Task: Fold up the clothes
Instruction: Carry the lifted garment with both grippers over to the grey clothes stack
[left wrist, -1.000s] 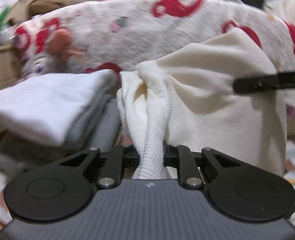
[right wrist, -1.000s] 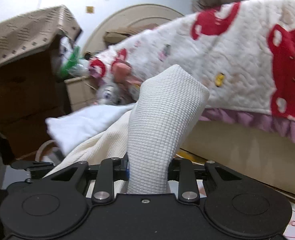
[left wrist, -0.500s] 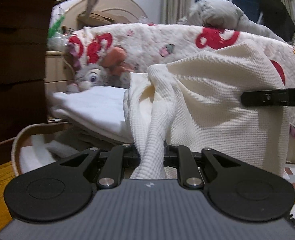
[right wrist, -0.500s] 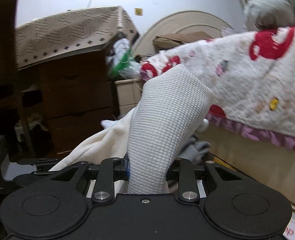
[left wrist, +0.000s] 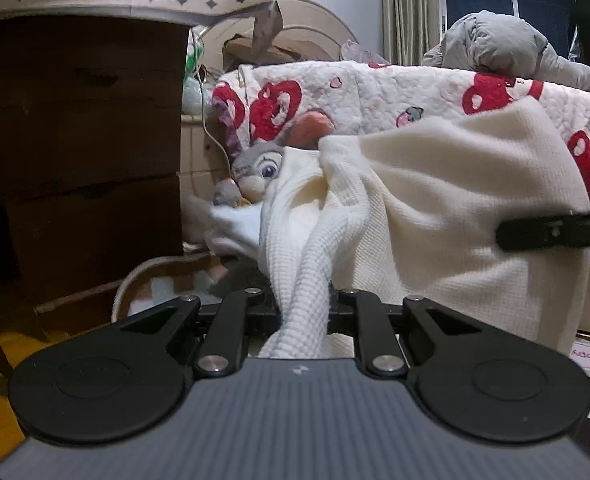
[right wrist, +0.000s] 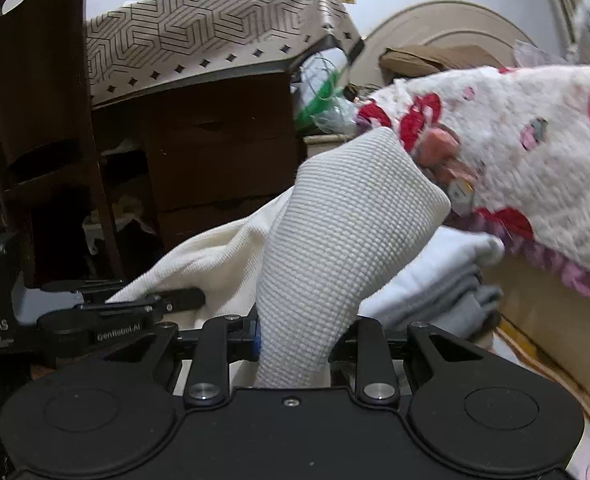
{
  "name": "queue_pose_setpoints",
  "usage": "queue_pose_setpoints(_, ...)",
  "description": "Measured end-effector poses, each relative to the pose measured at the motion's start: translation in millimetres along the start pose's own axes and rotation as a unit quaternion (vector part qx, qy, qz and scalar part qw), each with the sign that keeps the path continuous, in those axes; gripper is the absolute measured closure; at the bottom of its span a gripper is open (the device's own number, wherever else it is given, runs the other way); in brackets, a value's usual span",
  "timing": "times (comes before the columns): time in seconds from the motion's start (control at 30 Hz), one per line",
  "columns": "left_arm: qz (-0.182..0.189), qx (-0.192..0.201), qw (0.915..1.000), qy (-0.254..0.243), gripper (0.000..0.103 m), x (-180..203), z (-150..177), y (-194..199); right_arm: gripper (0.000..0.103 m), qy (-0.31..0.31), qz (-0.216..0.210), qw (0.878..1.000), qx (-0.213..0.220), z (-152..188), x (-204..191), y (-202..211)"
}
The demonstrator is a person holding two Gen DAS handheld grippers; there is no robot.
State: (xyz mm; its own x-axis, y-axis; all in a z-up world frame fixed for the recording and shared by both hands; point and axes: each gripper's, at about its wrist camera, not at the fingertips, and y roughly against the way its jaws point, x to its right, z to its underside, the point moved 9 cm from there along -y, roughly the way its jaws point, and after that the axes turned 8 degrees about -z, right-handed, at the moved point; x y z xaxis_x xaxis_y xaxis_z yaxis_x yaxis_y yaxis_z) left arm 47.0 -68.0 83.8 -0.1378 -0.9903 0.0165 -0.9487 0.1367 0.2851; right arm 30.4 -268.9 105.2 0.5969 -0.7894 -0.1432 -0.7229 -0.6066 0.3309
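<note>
A cream waffle-knit garment hangs in the air between my two grippers. My left gripper is shut on a bunched edge of it, and the cloth spreads up and right toward my right gripper's fingers, seen at the right edge. In the right wrist view my right gripper is shut on another fold of the same garment, which stands up in front of the lens. My left gripper shows at lower left, holding the cloth's far corner.
A stack of folded white and grey clothes lies beside a bed with a white quilt with red print. A plush rabbit leans there. A dark wooden dresser stands left, with a basket on the floor.
Both grippers have swung left with the garment still held; the folded stack slid out of the left view's centre and the dresser and basket came in.
</note>
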Motion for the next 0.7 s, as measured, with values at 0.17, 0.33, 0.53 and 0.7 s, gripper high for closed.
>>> queue_pose_setpoints(0.17,0.008,-0.010,0.9987,-0.049,0.089,3.3,-48.7,-57.8,0.074,-0.017,-0.025,1.000,0.004,-38.3,20.7,-9.6)
queue_pose_setpoints(0.33,0.021,-0.026,0.9938,-0.106,0.089,10.2,-101.6,-128.1,0.074,-0.073,-0.064,0.994,0.047,-91.8,62.6,-27.5)
queue_pose_setpoints(0.53,0.036,-0.046,0.9832,-0.173,0.089,17.7,-164.9,-212.1,0.074,-0.200,-0.058,0.975,0.080,-109.2,176.7,-95.2)
queue_pose_setpoints(0.7,0.044,-0.117,0.9709,-0.205,0.088,33.1,-152.7,-305.1,0.073,-0.313,-0.027,0.946,0.082,-81.8,275.2,-162.9)
